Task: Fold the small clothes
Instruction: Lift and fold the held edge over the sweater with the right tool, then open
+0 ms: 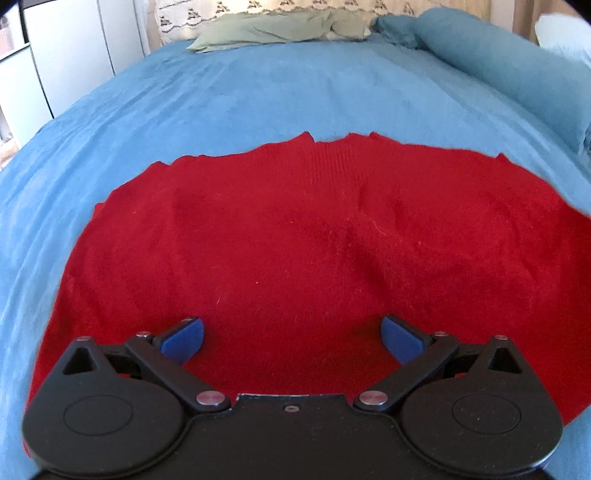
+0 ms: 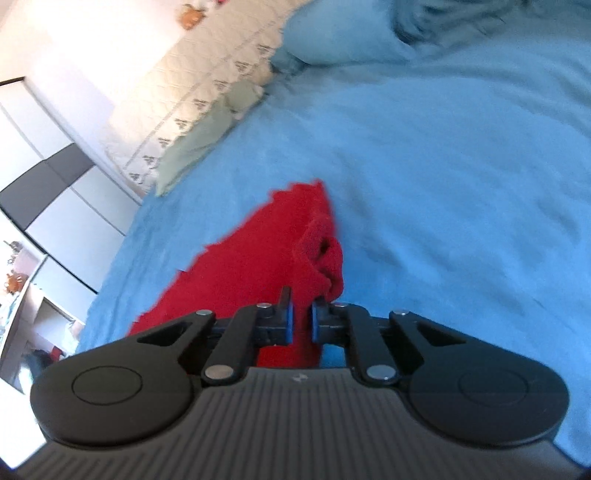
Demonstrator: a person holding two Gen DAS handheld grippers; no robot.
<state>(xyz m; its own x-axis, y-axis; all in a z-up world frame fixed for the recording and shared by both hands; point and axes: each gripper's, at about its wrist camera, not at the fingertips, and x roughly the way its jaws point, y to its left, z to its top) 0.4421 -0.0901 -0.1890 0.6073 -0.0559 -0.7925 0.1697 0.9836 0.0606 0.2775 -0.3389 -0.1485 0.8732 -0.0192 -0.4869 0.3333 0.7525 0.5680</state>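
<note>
Red knitwear (image 1: 295, 236), apparently a small sweater, is spread flat on a blue bedspread (image 1: 229, 96). It is seen below and ahead of the left gripper (image 1: 292, 338), whose blue-padded fingers (image 1: 183, 339) are spread wide apart above the fabric, with nothing between them. In the blurred right wrist view, the right gripper (image 2: 300, 319) is closed narrowly on a bunched edge of the red garment (image 2: 266, 251), which is lifted into a ridge running away from the fingers. A pale green pillow (image 1: 266, 27) and a blue pillow (image 1: 491, 55) are seen at the far end of the bed, well apart from the sweater. White cabinets (image 1: 66, 48) are visible beside the bed.
</note>
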